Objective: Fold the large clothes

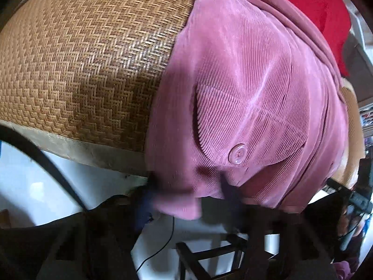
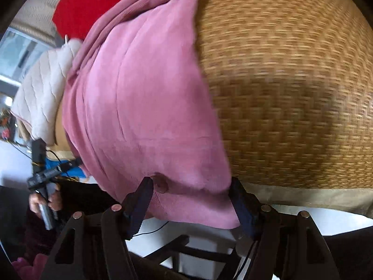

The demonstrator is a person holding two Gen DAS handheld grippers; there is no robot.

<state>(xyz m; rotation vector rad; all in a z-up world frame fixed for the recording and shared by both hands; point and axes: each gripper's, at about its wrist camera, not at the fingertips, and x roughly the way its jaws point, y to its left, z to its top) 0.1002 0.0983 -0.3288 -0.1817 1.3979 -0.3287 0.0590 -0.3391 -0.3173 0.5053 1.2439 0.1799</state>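
A pink corduroy shirt (image 1: pixel 244 93) lies on a woven rattan mat (image 1: pixel 81 70), its hem hanging over the near edge; a flap pocket with a button (image 1: pixel 237 154) shows. My left gripper (image 1: pixel 188 193) is blurred, its dark fingers spread on either side of the hem. In the right wrist view the shirt (image 2: pixel 144 107) covers the left of the mat (image 2: pixel 291 93). My right gripper (image 2: pixel 191 186) is open, its fingers (image 2: pixel 139 200) straddling the hanging hem. The left gripper also shows in the right wrist view (image 2: pixel 44 177), held in a hand.
A red cloth (image 1: pixel 321 7) lies behind the shirt, and a cream quilted garment (image 2: pixel 42 98) beside it. A dark wooden stool (image 1: pixel 209 252) and a thin black cable (image 1: pixel 160 247) are on the white floor below the mat's edge.
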